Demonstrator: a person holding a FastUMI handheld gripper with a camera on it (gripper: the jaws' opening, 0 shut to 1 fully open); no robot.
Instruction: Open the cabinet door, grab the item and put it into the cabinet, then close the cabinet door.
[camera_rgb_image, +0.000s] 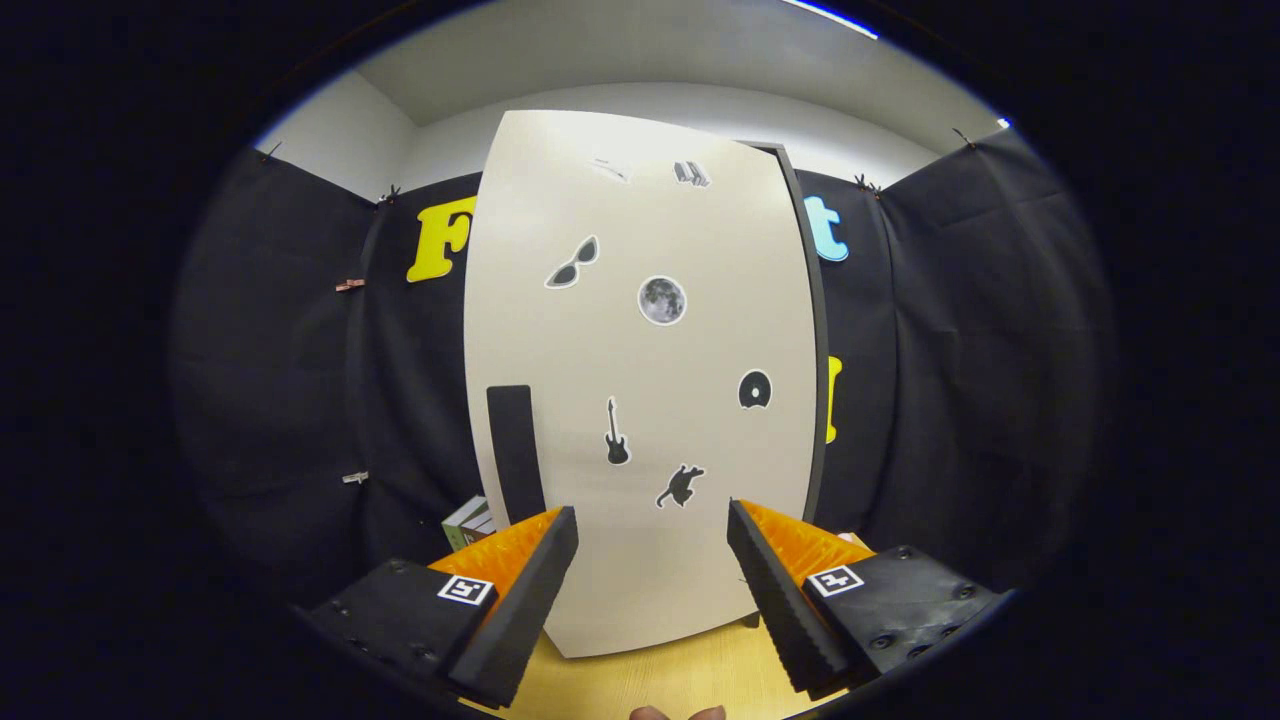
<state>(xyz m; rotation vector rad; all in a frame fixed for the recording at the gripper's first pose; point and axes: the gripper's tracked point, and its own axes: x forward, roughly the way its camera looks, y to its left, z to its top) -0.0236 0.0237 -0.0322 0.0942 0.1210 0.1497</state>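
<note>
A tall cream-white cabinet with a flat door (640, 400) stands upright on a light wooden tabletop (660, 680), just ahead of the gripper (652, 590), its long axis vertical and its door face turned square toward the fingers. The door is shut, so nothing of the inside can be seen. A narrow black vertical handle strip (515, 452) sits low on the door's left side, and small dark stickers dot the face: sunglasses (572, 263), a round moon (661, 300), a guitar (616, 434) and a cat (681, 486). The cabinet's dark side edge (812, 330) shows along the right. The gripper's two fingers are spread wide apart with nothing between them. A small green and white box (467, 522) rests on the table left of the cabinet, just beyond the left finger, partly hidden; which way it lies cannot be told.
</note>
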